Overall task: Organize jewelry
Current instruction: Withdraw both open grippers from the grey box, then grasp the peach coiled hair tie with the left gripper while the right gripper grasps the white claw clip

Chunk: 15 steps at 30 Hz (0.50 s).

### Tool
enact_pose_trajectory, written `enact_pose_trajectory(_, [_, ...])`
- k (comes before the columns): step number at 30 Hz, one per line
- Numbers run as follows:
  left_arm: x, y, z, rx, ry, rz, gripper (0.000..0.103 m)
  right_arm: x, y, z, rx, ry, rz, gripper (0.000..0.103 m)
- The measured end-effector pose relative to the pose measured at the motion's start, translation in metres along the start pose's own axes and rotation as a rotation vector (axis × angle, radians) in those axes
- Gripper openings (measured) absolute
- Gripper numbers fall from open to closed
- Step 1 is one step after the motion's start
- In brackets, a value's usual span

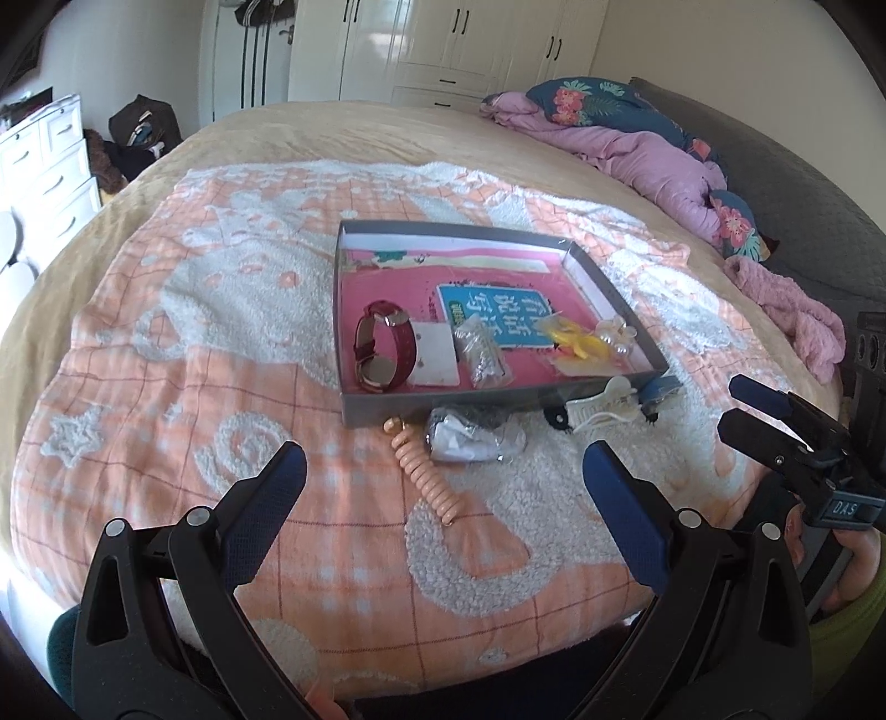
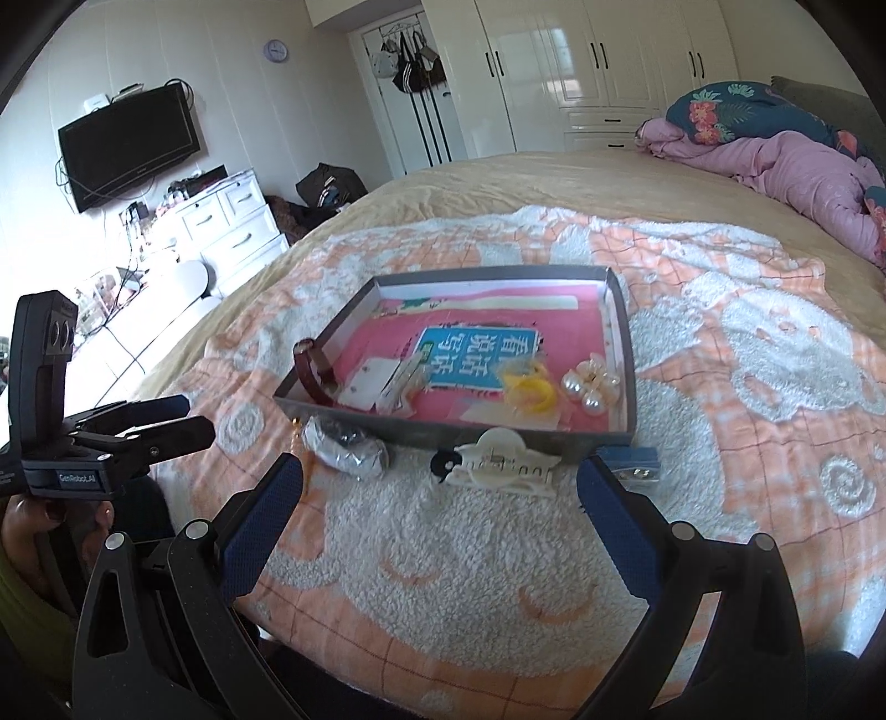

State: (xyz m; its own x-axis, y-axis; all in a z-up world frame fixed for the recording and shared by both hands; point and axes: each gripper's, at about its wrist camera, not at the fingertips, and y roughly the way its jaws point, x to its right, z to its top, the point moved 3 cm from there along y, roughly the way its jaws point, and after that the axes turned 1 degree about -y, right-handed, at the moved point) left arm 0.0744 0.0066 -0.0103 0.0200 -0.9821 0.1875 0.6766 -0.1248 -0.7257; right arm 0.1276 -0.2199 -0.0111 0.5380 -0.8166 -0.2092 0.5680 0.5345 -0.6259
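Observation:
A shallow grey box with a pink lining lies on the bed. Inside are a red watch, a white card, a bag of silver pieces, a yellow item and pearl pieces. In front of the box lie a peach coil tie, a small plastic bag, a white claw clip and a blue clip. My left gripper hovers open near the coil tie. My right gripper is open before the claw clip.
An orange and white fleece blanket covers the beige bed. A purple duvet and a pink cloth lie at the right. White drawers and a wall television stand to the left, wardrobes behind.

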Motion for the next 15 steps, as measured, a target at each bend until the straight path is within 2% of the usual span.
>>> enact_pose_trajectory(15, [0.0, 0.028, -0.023, -0.088, 0.004, -0.001, 0.094, -0.002, 0.019, -0.015, -0.061, 0.0, 0.0, 0.099])
